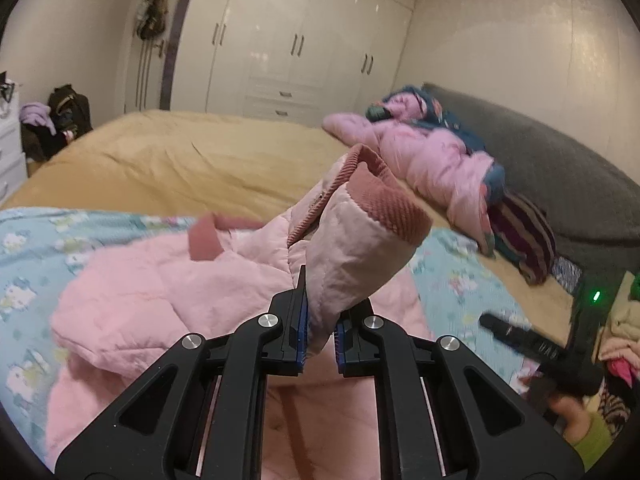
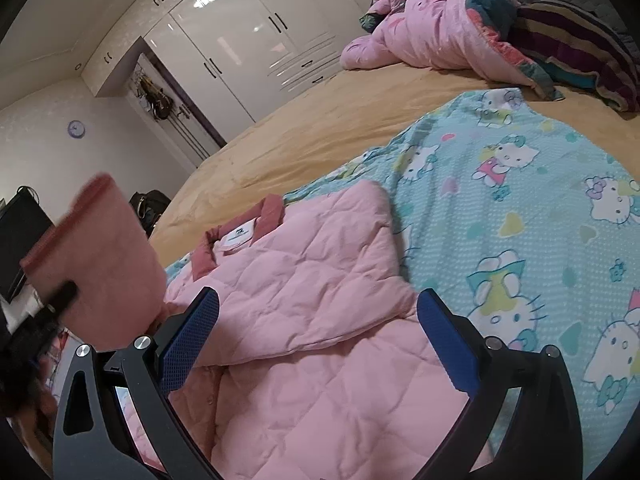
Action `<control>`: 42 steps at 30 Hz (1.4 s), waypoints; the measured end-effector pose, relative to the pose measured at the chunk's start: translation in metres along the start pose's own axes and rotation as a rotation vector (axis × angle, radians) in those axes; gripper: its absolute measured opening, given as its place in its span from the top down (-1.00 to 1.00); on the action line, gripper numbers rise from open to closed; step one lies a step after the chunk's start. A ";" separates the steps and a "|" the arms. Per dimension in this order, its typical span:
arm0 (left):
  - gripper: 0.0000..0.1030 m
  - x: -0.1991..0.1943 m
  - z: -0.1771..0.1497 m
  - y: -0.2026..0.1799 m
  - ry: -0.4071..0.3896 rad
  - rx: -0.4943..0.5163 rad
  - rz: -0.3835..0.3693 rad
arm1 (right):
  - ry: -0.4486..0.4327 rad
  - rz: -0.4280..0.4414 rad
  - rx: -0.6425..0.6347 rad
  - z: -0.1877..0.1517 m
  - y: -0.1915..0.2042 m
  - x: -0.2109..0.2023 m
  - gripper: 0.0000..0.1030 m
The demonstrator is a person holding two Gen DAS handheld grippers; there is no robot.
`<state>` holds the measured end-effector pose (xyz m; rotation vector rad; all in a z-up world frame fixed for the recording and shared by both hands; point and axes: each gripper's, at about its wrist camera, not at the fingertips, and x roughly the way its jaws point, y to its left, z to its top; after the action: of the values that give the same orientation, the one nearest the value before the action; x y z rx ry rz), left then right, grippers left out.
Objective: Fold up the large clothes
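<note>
A pink quilted jacket (image 2: 312,280) with a darker pink ribbed collar (image 2: 240,232) lies on a blue cartoon-cat sheet (image 2: 520,216) on the bed. My left gripper (image 1: 322,328) is shut on the jacket's sleeve (image 1: 352,248) and holds it lifted, its ribbed cuff (image 1: 392,200) pointing up. The lifted sleeve also shows at the left of the right wrist view (image 2: 104,248). My right gripper (image 2: 316,336) is open and empty, its jaws wide apart just above the jacket's body. It also shows at the right of the left wrist view (image 1: 520,336).
A tan bedspread (image 1: 180,160) covers the bed. A pile of pink and patterned bedding (image 2: 460,24) lies by the grey headboard (image 1: 560,168). White wardrobes (image 1: 300,40) stand behind the bed. Clothes are heaped on a chair (image 1: 60,120) at the left.
</note>
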<state>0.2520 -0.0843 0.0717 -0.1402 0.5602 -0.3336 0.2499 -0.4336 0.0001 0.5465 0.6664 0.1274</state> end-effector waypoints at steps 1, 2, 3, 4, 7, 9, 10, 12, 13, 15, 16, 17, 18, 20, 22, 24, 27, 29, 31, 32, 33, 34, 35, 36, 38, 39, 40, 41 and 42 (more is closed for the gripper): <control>0.92 0.006 -0.007 -0.002 0.016 0.002 -0.002 | -0.002 -0.002 0.011 0.001 -0.004 -0.001 -0.92; 0.92 0.011 -0.011 -0.002 0.031 0.003 -0.004 | -0.003 0.000 0.018 0.002 -0.007 -0.002 -0.92; 0.92 0.016 -0.016 -0.004 0.048 0.006 -0.006 | -0.007 -0.001 0.025 0.002 -0.009 -0.003 -0.92; 0.92 0.023 -0.024 -0.008 0.068 0.019 -0.005 | -0.012 -0.006 0.027 0.001 -0.012 -0.005 -0.92; 0.92 0.035 -0.040 -0.014 0.108 0.041 -0.006 | -0.004 -0.016 0.032 0.001 -0.018 -0.004 -0.92; 0.92 0.042 -0.051 -0.017 0.143 0.061 -0.005 | -0.003 -0.010 0.044 0.001 -0.022 -0.005 -0.92; 0.92 0.045 -0.056 -0.019 0.156 0.072 -0.003 | -0.013 -0.010 0.052 0.000 -0.025 -0.008 -0.92; 0.91 0.050 -0.065 -0.024 0.183 0.112 0.005 | -0.017 -0.012 0.061 -0.002 -0.029 -0.009 -0.92; 0.91 0.053 -0.070 -0.027 0.197 0.132 0.012 | -0.010 -0.010 0.067 -0.004 -0.031 -0.008 -0.92; 0.90 0.059 -0.077 -0.030 0.220 0.153 0.015 | -0.001 -0.009 0.072 -0.006 -0.033 -0.007 -0.92; 0.86 0.062 -0.082 -0.032 0.236 0.169 0.024 | 0.003 -0.007 0.077 -0.007 -0.034 -0.007 -0.92; 0.84 0.064 -0.087 -0.034 0.247 0.180 0.028 | 0.001 -0.001 0.082 -0.007 -0.035 -0.008 -0.92; 0.83 0.066 -0.090 -0.035 0.257 0.190 0.033 | -0.003 0.003 0.088 -0.008 -0.035 -0.009 -0.92; 0.77 0.070 -0.097 -0.036 0.281 0.197 0.041 | -0.002 0.007 0.088 -0.009 -0.036 -0.010 -0.92; 0.66 0.070 -0.101 -0.038 0.294 0.210 0.037 | -0.004 0.012 0.091 -0.010 -0.036 -0.011 -0.92; 0.56 0.069 -0.104 -0.041 0.298 0.236 0.044 | 0.007 0.016 0.094 -0.011 -0.037 -0.009 -0.92; 0.50 0.067 -0.107 -0.046 0.308 0.266 0.061 | 0.013 0.027 0.094 -0.011 -0.034 -0.008 -0.92; 0.48 0.065 -0.109 -0.047 0.304 0.281 0.067 | 0.010 0.033 0.084 -0.010 -0.031 -0.008 -0.92; 0.46 0.065 -0.111 -0.048 0.311 0.287 0.072 | 0.016 0.040 0.076 -0.010 -0.029 -0.009 -0.92; 0.41 0.065 -0.112 -0.049 0.320 0.294 0.073 | 0.018 0.043 0.074 -0.010 -0.027 -0.009 -0.92; 0.39 0.065 -0.113 -0.051 0.325 0.300 0.075 | 0.019 0.050 0.072 -0.010 -0.026 -0.010 -0.92; 0.38 0.065 -0.113 -0.053 0.330 0.314 0.084 | 0.018 0.056 0.075 -0.009 -0.025 -0.012 -0.92; 0.35 0.065 -0.113 -0.054 0.331 0.321 0.090 | 0.020 0.066 0.081 -0.008 -0.025 -0.013 -0.92; 0.23 0.064 -0.113 -0.055 0.333 0.327 0.091 | 0.025 0.083 0.091 -0.008 -0.024 -0.014 -0.92; -0.63 0.060 -0.112 -0.057 0.341 0.312 0.054 | 0.037 0.112 0.104 -0.005 -0.021 -0.015 -0.92; -0.81 0.056 -0.111 -0.059 0.327 0.309 0.059 | 0.041 0.121 0.104 -0.003 -0.018 -0.015 -0.92; -0.81 0.051 -0.111 -0.061 0.302 0.313 0.065 | 0.045 0.135 0.106 -0.002 -0.016 -0.016 -0.92; -0.81 0.049 -0.110 -0.063 0.304 0.317 0.057 | 0.057 0.163 0.115 -0.001 -0.013 -0.015 -0.92; -0.81 0.046 -0.110 -0.064 0.308 0.314 0.046 | 0.072 0.186 0.127 0.000 -0.011 -0.014 -0.92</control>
<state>0.2121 -0.1644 -0.0294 0.2313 0.8062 -0.3971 0.2383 -0.4469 0.0017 0.7284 0.6958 0.2813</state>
